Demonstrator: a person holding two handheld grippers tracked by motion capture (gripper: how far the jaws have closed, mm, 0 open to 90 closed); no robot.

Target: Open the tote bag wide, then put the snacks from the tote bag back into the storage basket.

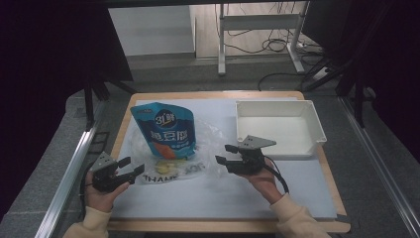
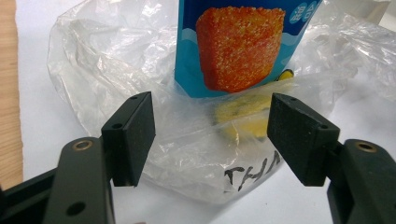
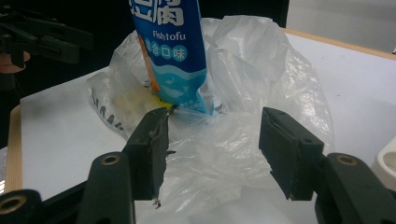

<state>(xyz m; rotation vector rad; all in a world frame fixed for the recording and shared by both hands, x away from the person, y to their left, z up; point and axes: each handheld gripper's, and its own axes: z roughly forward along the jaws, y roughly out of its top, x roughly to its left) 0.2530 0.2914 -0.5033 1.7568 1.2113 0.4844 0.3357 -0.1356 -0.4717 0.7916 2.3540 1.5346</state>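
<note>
A blue snack pouch (image 1: 165,130) with an orange cube printed on it stands upright inside a crumpled clear plastic bag (image 1: 208,148) on the white mat. A yellow item (image 1: 167,163) lies in the bag at the pouch's foot. My left gripper (image 1: 132,167) is open at the bag's near-left edge, pads apart on either side of the plastic with nothing pinched. In the left gripper view, pouch (image 2: 238,46), yellow item (image 2: 243,114) and bag (image 2: 107,70) lie just beyond the left gripper (image 2: 210,135). My right gripper (image 1: 224,153) is open at the bag's right side. Its own view shows the right gripper (image 3: 212,149) facing bag (image 3: 261,70) and pouch (image 3: 173,56).
A white rectangular tray (image 1: 317,124) sits at the back right of the mat, just beyond the right gripper. The white mat (image 1: 223,193) covers a wooden table (image 1: 327,171). Metal rails run along both sides of the table.
</note>
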